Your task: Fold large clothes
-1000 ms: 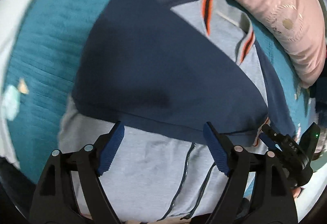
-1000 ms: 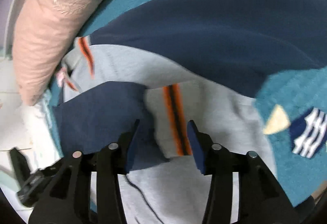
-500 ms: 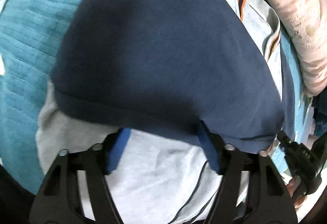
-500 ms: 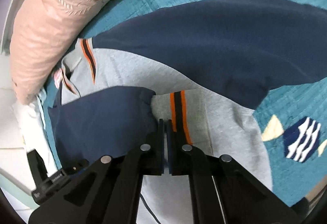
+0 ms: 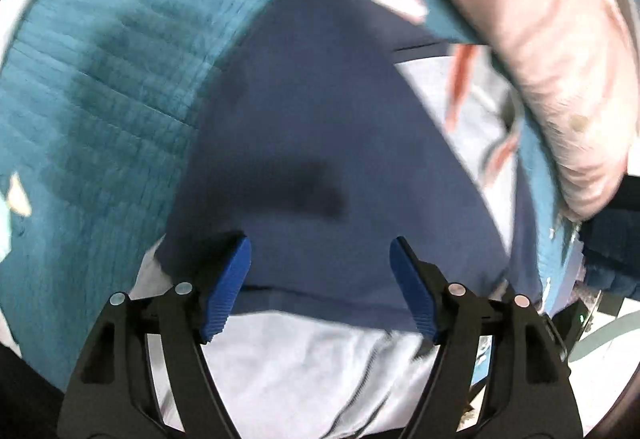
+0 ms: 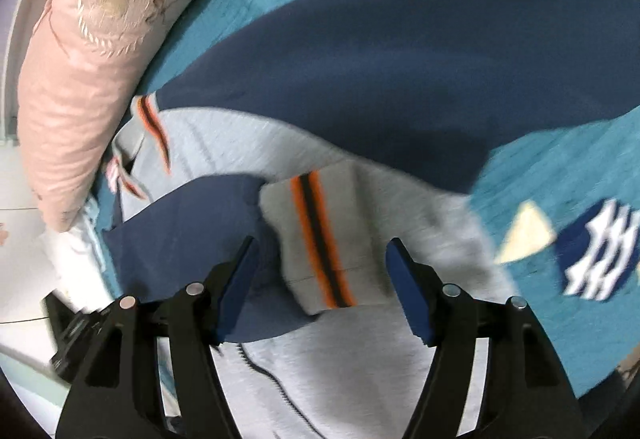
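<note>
A grey zip jacket (image 6: pixel 360 371) with navy sleeves (image 6: pixel 400 59) lies on the teal quilt (image 6: pixel 560 179) beside a pink pillow (image 6: pixel 80 79) — its orange-striped cuff (image 6: pixel 316 239) is folded inward. Both the left gripper (image 5: pixel 320 279) and right gripper (image 6: pixel 320 279) are opening, gripping nothing. The jacket's hem is cut off; the left view is blurred.

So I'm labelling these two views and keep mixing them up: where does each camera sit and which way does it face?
Left wrist: on the left gripper, looking steeply down at the navy sleeve over the jacket's grey front; only its own fingers show, jaws opening.
Right wrist: on the right gripper, looking down at the striped cuff; own fingers only, jaws opening around the cuff.
Shared: jacket, teal bedspread, pink pillow.
</note>
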